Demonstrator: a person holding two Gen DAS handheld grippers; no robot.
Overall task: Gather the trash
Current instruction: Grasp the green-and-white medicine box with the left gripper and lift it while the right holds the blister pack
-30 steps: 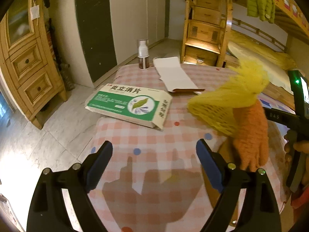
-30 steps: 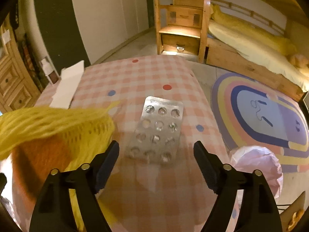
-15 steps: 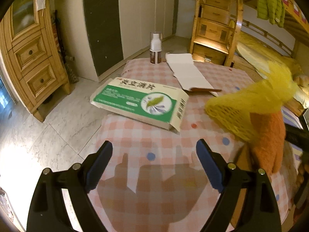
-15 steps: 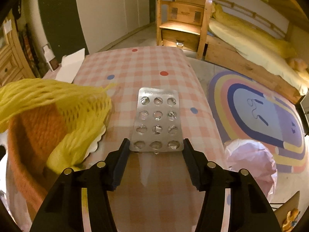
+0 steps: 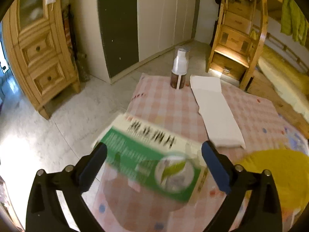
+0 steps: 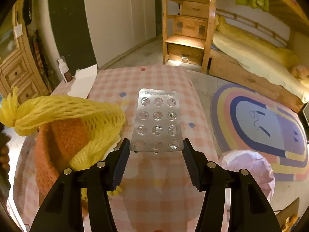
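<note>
Your right claw [image 6: 155, 147] has just closed onto the empty blister pack [image 6: 157, 120], pinching its near edge; left claw [image 5: 153, 152], just widened, straddles the medicine box [image 5: 148, 154], gripping nothing.

- Silver blister pack [image 6: 157, 121]: pockets burst open, raised off the checked tabletop [image 6: 162, 77], near edge clamped.
- Green-and-white medicine box [image 5: 148, 154]: flat, blurred, at the tabletop's left edge.
- Yellow foam net [image 6: 63, 114]: draped over orange knit.

Black plastic tongs [image 6: 155, 147] with blue ribbed pads [image 6: 121, 160] and silver round screws [image 6: 67, 171].
</note>
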